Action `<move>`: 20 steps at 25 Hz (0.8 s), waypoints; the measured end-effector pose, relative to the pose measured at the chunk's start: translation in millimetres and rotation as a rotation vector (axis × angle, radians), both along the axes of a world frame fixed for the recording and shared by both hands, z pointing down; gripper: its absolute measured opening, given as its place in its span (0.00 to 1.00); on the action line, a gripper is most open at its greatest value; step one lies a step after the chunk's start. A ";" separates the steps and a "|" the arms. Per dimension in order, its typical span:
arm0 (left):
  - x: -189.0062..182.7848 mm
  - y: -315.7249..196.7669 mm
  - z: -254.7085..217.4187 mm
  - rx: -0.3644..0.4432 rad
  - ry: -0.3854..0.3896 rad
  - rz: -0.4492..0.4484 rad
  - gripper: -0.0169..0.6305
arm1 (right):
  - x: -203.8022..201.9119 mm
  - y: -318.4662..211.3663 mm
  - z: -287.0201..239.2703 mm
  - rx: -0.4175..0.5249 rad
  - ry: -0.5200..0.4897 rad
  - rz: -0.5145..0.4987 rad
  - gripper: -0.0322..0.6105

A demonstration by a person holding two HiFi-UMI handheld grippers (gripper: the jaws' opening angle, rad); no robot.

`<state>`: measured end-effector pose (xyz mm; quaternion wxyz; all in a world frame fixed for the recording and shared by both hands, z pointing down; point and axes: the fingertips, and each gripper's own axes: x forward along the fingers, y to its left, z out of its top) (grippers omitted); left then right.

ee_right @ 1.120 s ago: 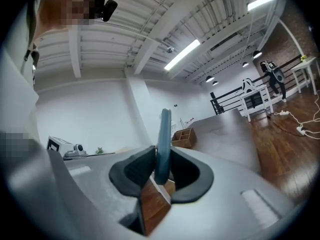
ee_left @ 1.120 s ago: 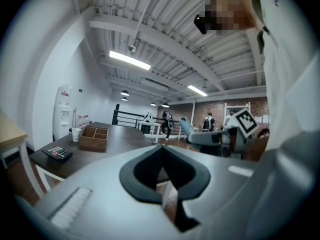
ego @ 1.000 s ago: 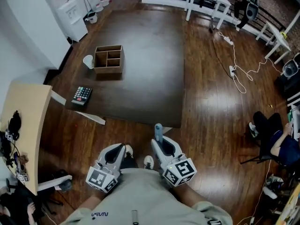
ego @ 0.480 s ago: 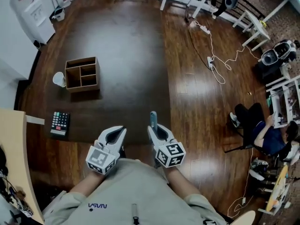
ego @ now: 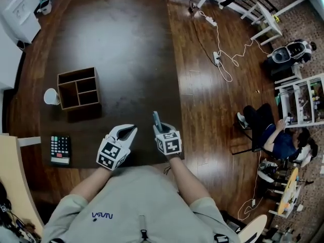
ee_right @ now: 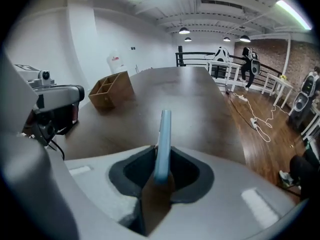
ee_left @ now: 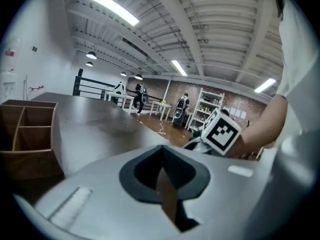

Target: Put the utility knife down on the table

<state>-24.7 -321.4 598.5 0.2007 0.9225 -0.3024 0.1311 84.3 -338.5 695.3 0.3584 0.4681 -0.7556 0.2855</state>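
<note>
A light-blue utility knife (ego: 156, 120) stands up between the jaws of my right gripper (ego: 158, 129), which is shut on it over the near edge of the dark brown table (ego: 126, 44). In the right gripper view the knife (ee_right: 162, 141) sticks straight out from the right gripper (ee_right: 159, 176), above the tabletop. My left gripper (ego: 131, 129) hovers just to the left of it, jaws closed together and holding nothing. In the left gripper view the left gripper (ee_left: 162, 166) shows one closed seam, and the right gripper's marker cube (ee_left: 220, 130) is at the right.
A wooden compartment box (ego: 78, 88) stands on the table's left side with a white cup (ego: 50, 96) beside it. A calculator (ego: 59, 148) lies near the front left corner. Right of the table are wood floor, cables (ego: 217, 54) and a seated person (ego: 271, 138).
Both grippers have come forward and down, from in front of my body to over the table's near edge. The knife stays in the right gripper's jaws.
</note>
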 end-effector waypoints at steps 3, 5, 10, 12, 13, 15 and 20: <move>-6.3 -3.4 5.3 -0.018 0.014 0.009 0.03 | 3.2 -2.6 14.0 -0.065 0.022 -0.003 0.19; -12.1 -4.9 9.2 -0.030 0.022 0.002 0.03 | 6.1 -2.7 21.6 -0.100 0.055 -0.017 0.19; -14.7 -9.2 10.2 -0.042 0.053 -0.007 0.03 | 9.6 0.7 29.6 -0.153 0.087 -0.040 0.20; -12.5 -8.7 8.0 -0.043 0.067 -0.004 0.03 | 8.1 1.7 30.1 -0.156 0.094 -0.053 0.20; -11.4 -8.2 7.2 -0.042 0.072 -0.002 0.03 | 7.2 1.8 30.6 -0.157 0.097 -0.059 0.20; -9.1 -6.7 7.0 -0.040 0.078 0.004 0.03 | 6.4 1.9 31.8 -0.157 0.095 -0.059 0.20; -5.1 -1.5 3.5 -0.038 0.086 0.005 0.03 | 15.9 2.9 23.5 -0.131 0.064 -0.022 0.23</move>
